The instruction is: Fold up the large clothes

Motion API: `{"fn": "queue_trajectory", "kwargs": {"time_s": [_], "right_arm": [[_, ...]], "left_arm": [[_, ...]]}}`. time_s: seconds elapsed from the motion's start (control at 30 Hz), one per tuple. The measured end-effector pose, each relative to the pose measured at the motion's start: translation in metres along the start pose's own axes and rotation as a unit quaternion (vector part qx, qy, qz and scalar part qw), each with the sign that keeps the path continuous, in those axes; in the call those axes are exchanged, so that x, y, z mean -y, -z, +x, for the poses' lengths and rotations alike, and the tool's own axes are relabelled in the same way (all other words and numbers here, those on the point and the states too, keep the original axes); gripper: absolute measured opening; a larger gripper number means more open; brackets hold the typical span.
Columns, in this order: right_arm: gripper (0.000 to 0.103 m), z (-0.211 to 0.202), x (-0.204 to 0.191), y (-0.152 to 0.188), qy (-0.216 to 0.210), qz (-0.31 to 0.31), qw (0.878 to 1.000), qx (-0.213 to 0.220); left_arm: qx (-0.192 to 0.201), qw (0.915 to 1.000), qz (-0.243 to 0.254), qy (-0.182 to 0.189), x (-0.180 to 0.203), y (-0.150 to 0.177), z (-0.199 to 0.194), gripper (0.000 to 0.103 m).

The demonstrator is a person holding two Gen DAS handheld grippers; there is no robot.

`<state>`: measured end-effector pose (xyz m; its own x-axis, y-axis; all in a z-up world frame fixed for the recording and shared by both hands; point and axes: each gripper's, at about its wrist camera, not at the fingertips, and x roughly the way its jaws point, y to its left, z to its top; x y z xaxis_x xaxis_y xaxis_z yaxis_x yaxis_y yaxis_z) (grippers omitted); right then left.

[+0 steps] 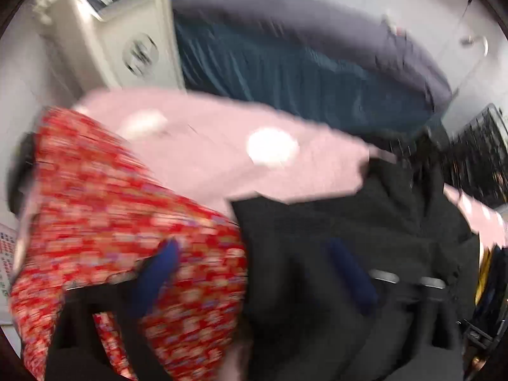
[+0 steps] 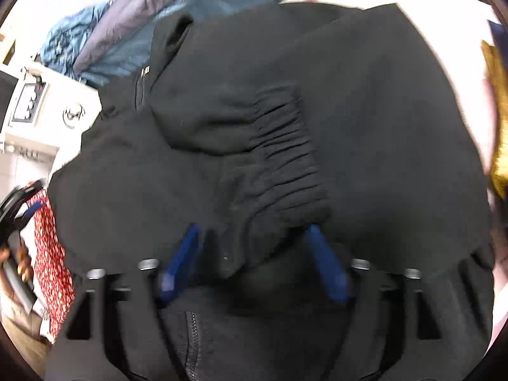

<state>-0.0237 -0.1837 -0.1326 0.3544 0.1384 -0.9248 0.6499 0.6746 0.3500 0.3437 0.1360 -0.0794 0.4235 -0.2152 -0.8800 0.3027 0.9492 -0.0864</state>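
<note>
A large black zip-up garment (image 2: 285,127) lies bunched on a pink sheet (image 1: 206,146). In the right wrist view it fills the frame, with a gathered cuff and a zipper showing. My right gripper (image 2: 254,241) is open, its blue fingers (image 2: 184,260) spread on either side of a fold of the black cloth. In the left wrist view the image is blurred. My left gripper (image 1: 254,254) is open, one blue finger (image 1: 158,273) over a red patterned cloth (image 1: 111,222), the other over the black garment (image 1: 365,222).
A blue and grey duvet (image 1: 301,63) lies behind the pink sheet. A white appliance (image 1: 120,31) stands at the back left. A dark rack (image 1: 482,152) is at the right. The left gripper and the hand holding it show in the right wrist view (image 2: 19,222).
</note>
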Motion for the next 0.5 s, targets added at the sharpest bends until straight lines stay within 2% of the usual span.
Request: {"fn": "queue_trajectory", "kwargs": {"time_s": [0.07, 0.17, 0.23, 0.3, 0.43, 0.47, 0.5], "right_arm": [[0.077, -0.012, 0.007, 0.004, -0.015, 0.005, 1.0, 0.006], [0.077, -0.029, 0.016, 0.014, -0.032, -0.005, 0.999, 0.002], [0.077, -0.042, 0.022, 0.027, -0.027, -0.032, 0.999, 0.0], [0.077, -0.054, 0.033, 0.038, -0.015, -0.047, 0.999, 0.002], [0.077, -0.071, 0.06, 0.061, 0.001, -0.047, 0.999, 0.001], [0.077, -0.073, 0.067, 0.07, 0.006, -0.046, 0.999, -0.004], [0.077, -0.074, 0.07, 0.076, 0.012, -0.045, 0.999, -0.008]], "left_arm": [[0.019, 0.9997, -0.008, 0.016, -0.01, 0.006, -0.028, 0.096], [-0.003, 0.9989, 0.009, 0.046, -0.016, 0.042, -0.059, 0.096], [-0.02, 0.9982, 0.042, 0.036, -0.012, 0.081, -0.07, 0.096], [-0.054, 0.9959, 0.07, 0.022, -0.014, 0.126, -0.069, 0.097], [-0.13, 0.9899, 0.057, 0.003, -0.018, 0.199, -0.047, 0.096], [-0.144, 0.9882, 0.053, 0.004, -0.017, 0.212, -0.042, 0.093], [-0.155, 0.9863, 0.055, 0.007, -0.015, 0.224, -0.037, 0.078]]}}
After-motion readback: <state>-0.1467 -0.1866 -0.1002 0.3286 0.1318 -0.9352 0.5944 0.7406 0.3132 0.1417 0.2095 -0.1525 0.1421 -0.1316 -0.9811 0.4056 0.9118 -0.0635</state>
